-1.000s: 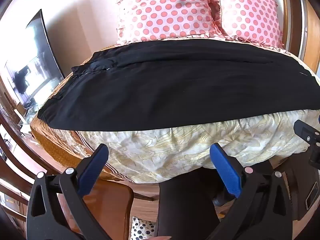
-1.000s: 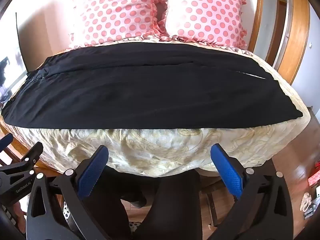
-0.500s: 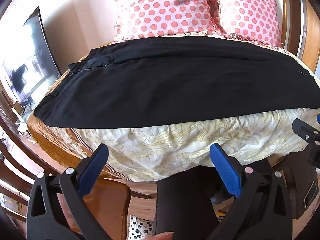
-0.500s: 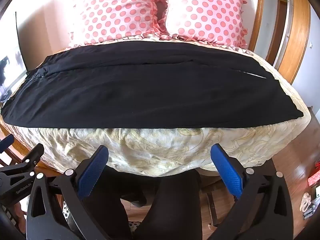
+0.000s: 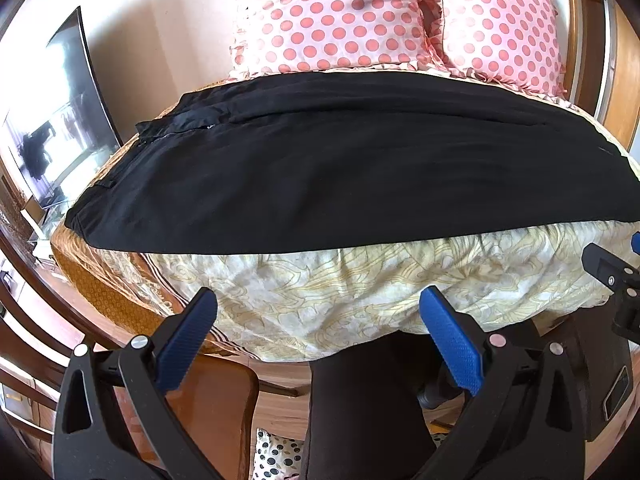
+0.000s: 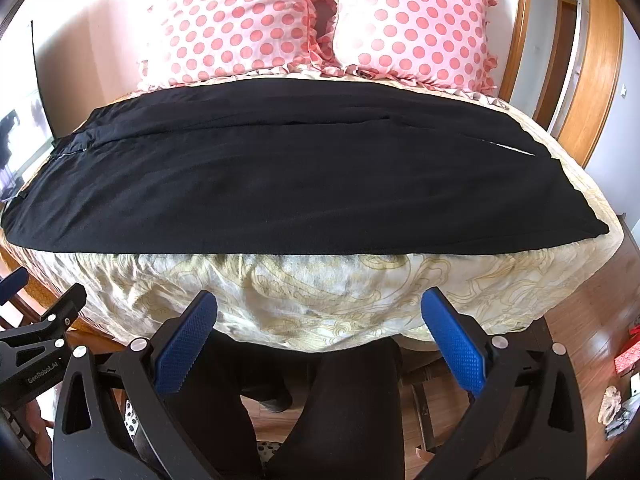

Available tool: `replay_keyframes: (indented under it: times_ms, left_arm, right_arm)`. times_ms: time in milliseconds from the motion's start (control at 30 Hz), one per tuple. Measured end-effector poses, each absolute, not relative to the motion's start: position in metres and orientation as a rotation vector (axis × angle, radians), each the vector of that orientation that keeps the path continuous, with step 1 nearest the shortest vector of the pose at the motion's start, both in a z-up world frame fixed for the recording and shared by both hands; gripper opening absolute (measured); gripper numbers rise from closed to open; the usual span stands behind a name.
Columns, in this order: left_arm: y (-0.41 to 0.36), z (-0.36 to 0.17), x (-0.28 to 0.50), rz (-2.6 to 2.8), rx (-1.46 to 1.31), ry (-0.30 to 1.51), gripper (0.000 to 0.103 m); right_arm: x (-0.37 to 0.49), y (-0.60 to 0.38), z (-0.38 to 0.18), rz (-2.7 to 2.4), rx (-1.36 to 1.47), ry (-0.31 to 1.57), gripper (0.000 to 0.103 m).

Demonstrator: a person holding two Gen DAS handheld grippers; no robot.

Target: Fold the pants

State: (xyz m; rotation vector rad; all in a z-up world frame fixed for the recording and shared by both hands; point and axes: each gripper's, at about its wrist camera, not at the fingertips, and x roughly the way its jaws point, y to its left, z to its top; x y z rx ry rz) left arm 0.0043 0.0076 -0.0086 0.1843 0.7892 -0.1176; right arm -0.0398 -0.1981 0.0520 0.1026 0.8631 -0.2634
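Hovering short of the bed, I have both grippers spread wide and carrying nothing: the left gripper and the right gripper both sit below the mattress edge, well apart from the cloth. The pants lie flat across the bedspread, waistband toward my left, cuffs toward my right, in front of the 2 polka-dot pillows. They look already doubled leg over leg, so I judge the next step is a grasp at the ends. My worry is the grip itself: the fabric is thin and black, so a pad could catch only the top layer, or pinch the bedspread beneath and drag it along. Uneven lifting between my 2 tools would skew the fold.
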Motion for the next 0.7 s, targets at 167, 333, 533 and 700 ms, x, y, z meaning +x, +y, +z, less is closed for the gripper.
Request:
replay_keyframes:
  times_ms: [167,333,533,700]
  left_arm:
    - [0.0066,-0.0072,0.0047,-0.119,0.188,0.788,0.101]
    - [0.0061,-0.0052,0.0058,-0.118,0.198,0.784,0.101]
    - [0.0054,-0.0042,0.006,-0.119,0.198,0.785,0.101]
    - [0.0044,-0.0042,0.0059,-0.12,0.201,0.785,0.101]
  right_arm:
    - [-0.0397,-0.1982,0.0518,-0.263,0.104,0.863,0.102]
    - [-0.0393,-0.1982,0.0518,-0.262,0.102,0.864,0.102]
    - [-0.0386,-0.1966,0.0503,-0.259,0.099,0.866,0.102]
    - [-0.0383,-0.1965,0.0504,-0.261,0.097,0.865,0.102]
